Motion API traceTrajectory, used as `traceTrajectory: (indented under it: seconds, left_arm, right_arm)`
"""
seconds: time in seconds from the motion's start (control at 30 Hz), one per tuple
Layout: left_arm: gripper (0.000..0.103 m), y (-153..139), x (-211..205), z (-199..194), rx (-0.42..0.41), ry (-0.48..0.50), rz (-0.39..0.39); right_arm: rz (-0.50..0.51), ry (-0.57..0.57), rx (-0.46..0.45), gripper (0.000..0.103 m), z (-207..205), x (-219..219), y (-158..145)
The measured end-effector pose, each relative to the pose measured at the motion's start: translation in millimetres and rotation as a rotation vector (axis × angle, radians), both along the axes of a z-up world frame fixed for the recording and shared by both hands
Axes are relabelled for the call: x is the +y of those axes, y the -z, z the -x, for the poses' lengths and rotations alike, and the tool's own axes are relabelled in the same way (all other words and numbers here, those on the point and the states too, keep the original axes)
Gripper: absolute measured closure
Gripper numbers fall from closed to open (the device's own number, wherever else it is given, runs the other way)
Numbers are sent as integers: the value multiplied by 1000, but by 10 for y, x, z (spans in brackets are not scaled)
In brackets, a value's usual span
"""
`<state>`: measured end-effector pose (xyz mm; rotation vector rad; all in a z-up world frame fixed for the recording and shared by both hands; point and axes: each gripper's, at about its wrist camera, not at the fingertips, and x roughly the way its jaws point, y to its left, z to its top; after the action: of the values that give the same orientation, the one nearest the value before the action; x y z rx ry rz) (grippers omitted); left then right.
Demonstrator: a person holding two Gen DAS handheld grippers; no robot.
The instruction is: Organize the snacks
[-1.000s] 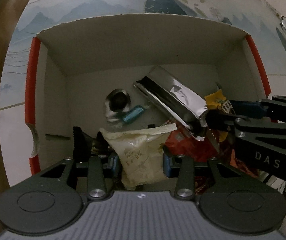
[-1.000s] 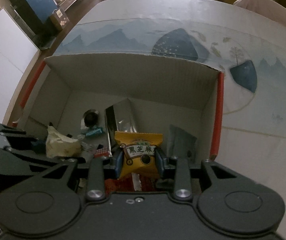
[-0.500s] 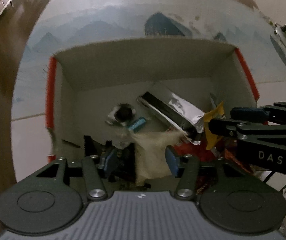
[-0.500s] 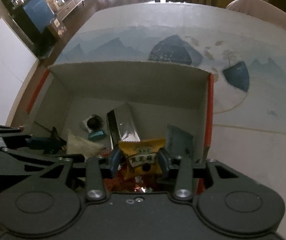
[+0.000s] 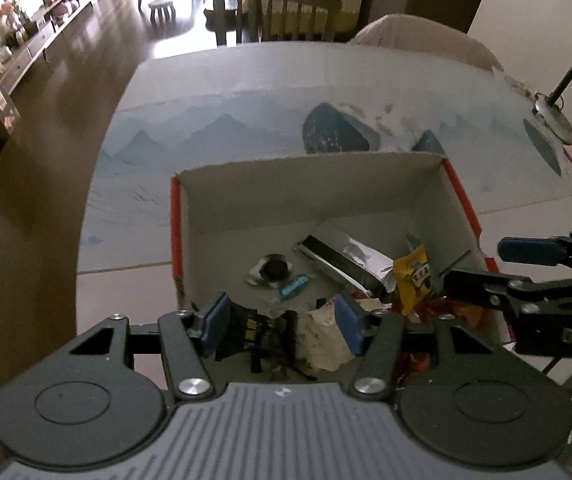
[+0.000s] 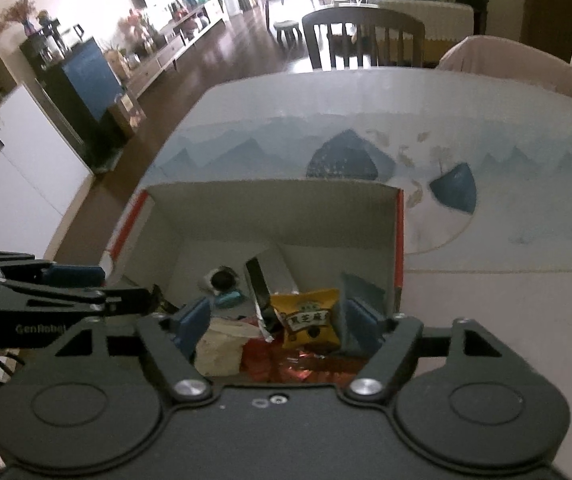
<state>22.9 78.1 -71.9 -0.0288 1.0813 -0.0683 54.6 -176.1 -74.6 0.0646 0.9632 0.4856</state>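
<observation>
An open cardboard box (image 5: 305, 184) with red edges sits on the table and holds snack packets. In it lie a cream packet (image 5: 325, 340), a black packet (image 5: 254, 328), a silver foil bag (image 5: 349, 260), a yellow packet (image 5: 413, 276) and a small dark round snack (image 5: 272, 270). My left gripper (image 5: 282, 324) is open above the box's near side, empty. My right gripper (image 6: 274, 320) is open above the box; the yellow packet (image 6: 309, 320) lies loose below, between its fingers. The cream packet (image 6: 222, 344) and the box (image 6: 270, 216) show there too.
The table has a blue mountain-print cloth (image 5: 246, 128). A lamp base (image 5: 551, 120) stands at the far right. Chairs (image 6: 361, 36) stand beyond the table's far end. Orange-red wrappers (image 6: 297, 368) lie at the box's near side.
Both grippers have opened and pulled back up and away from the box. The left let go of the cream packet, the right let go of the yellow packet; both now lie in the box.
</observation>
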Motion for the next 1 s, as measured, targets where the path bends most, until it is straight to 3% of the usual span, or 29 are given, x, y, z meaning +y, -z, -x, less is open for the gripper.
traceTrajectory:
  seconds: [0.17, 0.3, 0.5, 1.0]
  left_arm:
    - [40, -148, 25, 154, -54, -8, -5]
    - [36, -263, 29, 282, -93, -11, -8]
    - [34, -352, 18, 441, -124, -4, -1]
    - [3, -412, 7, 750, -215, 5, 57]
  right_arm:
    - [-34, -4, -59, 18, 177, -33, -157]
    - [-40, 11, -118, 7, 304, -51, -247]
    - [-41, 14, -159, 4, 467, -76, -314]
    - [-76, 101, -201, 0, 765, -151, -326]
